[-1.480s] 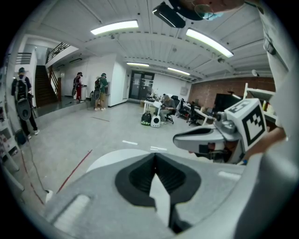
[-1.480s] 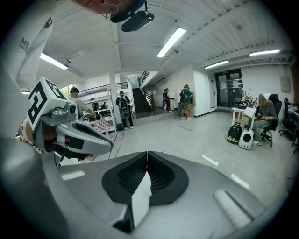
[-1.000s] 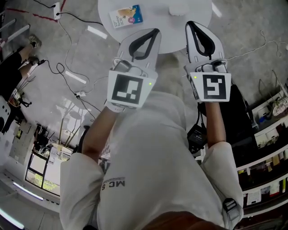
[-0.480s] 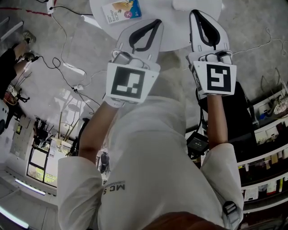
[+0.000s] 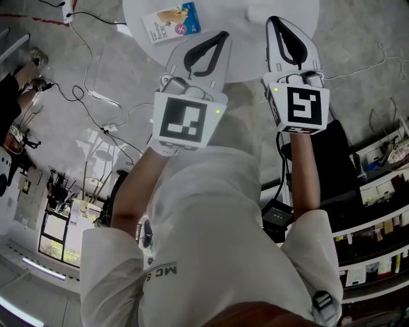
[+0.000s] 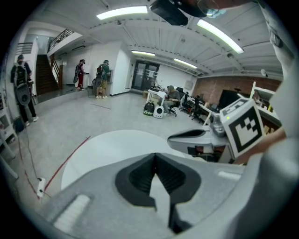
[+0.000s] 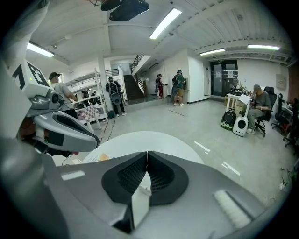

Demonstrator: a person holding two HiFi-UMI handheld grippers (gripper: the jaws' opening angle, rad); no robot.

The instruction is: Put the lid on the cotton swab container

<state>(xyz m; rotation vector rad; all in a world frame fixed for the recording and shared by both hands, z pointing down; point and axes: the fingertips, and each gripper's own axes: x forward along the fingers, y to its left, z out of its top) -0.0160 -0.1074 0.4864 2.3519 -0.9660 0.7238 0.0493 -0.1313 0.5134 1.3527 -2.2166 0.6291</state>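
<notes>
— What's closest to the camera?

— The person's white shirt (image 5: 211,243) and two bare forearms reaching forward. Each hand holds a gripper, with a marker cube (image 5: 186,120) facing up on the left one and another marker cube (image 5: 301,107) on the right.

— And the grippers themselves?

— The left gripper (image 5: 222,36) is clenched: in its own view the two dark ribbed pads meet at the tip with nothing held between them. The right gripper (image 5: 273,21) is the same, tips pressed together and empty. They sit side by side, apart, and both point over the near edge of a round white table (image 5: 246,45).

— Where is the cotton swab container?

— The one item I can make out clearly on the table is a flat printed packet (image 5: 171,22) with a blue edge. It lies past the left gripper's tips and off to their left, touching neither gripper. A corner of it also shows in the right gripper view, low on the left. Whether it is the swab container I cannot tell.

— Farther out?

— Grey polished floor with cables (image 5: 96,96) trailing to the person's left and shelving (image 5: 377,185) to the right. Beyond the table is an open hall under strip lights (image 6: 122,12): a staircase (image 6: 44,77), several people standing (image 6: 80,73) near it, and a seated person (image 7: 258,105) at a desk.
</notes>
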